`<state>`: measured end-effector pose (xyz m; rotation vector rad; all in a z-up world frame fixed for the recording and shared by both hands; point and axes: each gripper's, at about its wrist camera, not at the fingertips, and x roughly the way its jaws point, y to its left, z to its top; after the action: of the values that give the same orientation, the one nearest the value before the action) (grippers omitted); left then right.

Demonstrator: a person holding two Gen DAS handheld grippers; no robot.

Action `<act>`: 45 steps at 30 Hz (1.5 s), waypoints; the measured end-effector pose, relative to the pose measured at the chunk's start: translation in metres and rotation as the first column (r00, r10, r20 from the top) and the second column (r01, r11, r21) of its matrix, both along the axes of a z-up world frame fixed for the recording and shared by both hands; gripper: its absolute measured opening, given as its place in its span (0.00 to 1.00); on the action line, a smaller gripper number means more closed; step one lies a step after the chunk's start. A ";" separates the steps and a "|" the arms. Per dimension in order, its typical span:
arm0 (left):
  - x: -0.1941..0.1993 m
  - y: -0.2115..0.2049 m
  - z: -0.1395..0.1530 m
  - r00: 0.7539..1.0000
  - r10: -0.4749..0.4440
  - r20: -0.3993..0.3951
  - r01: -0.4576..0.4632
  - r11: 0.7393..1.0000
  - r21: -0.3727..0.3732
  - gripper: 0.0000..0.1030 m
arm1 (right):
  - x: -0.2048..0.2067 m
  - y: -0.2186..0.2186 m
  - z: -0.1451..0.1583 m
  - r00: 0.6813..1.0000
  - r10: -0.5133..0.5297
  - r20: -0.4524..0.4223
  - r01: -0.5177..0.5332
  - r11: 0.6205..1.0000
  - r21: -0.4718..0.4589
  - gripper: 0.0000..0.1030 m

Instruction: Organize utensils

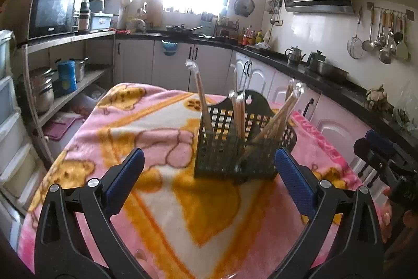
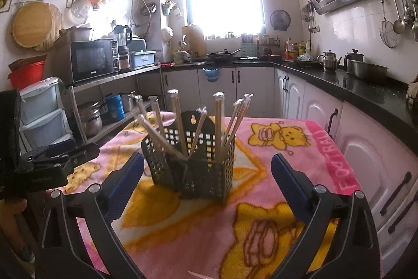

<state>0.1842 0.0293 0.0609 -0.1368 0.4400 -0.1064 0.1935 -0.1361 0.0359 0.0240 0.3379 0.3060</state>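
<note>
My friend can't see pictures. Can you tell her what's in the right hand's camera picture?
A black basket full of wrapped chopsticks stands on a pink cartoon blanket in a kitchen. The right gripper is wide open and empty in front of it.

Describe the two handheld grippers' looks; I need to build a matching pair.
Both match: the left gripper and right gripper have black, angular plastic arms with triangular cutouts, silver round pivot bolts, and fingers faced with textured blue pads. No cables or markings are visible.
</note>
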 end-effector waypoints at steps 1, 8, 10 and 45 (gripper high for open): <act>-0.003 0.000 -0.003 1.000 0.002 -0.003 -0.002 1.000 0.000 0.89 | -0.004 0.001 -0.003 1.000 0.001 -0.003 -0.001 1.000 0.000 0.93; -0.025 0.002 -0.017 1.000 0.005 0.016 -0.005 1.000 0.006 0.89 | -0.025 0.004 -0.020 1.000 0.000 0.010 0.000 1.000 0.011 0.93; -0.032 0.003 -0.021 1.000 0.005 0.023 -0.005 1.000 0.006 0.89 | -0.031 0.003 -0.026 1.000 -0.007 0.016 0.007 1.000 0.021 0.93; -0.070 -0.022 -0.059 0.994 -0.024 0.107 0.021 0.999 0.034 0.89 | -0.078 0.007 -0.079 0.988 -0.125 0.088 0.128 0.991 -0.028 0.94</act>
<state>0.1145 0.0073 0.0022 -0.0937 0.3360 -0.1278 0.1153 -0.1290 -0.0430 -0.0003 0.2549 0.1748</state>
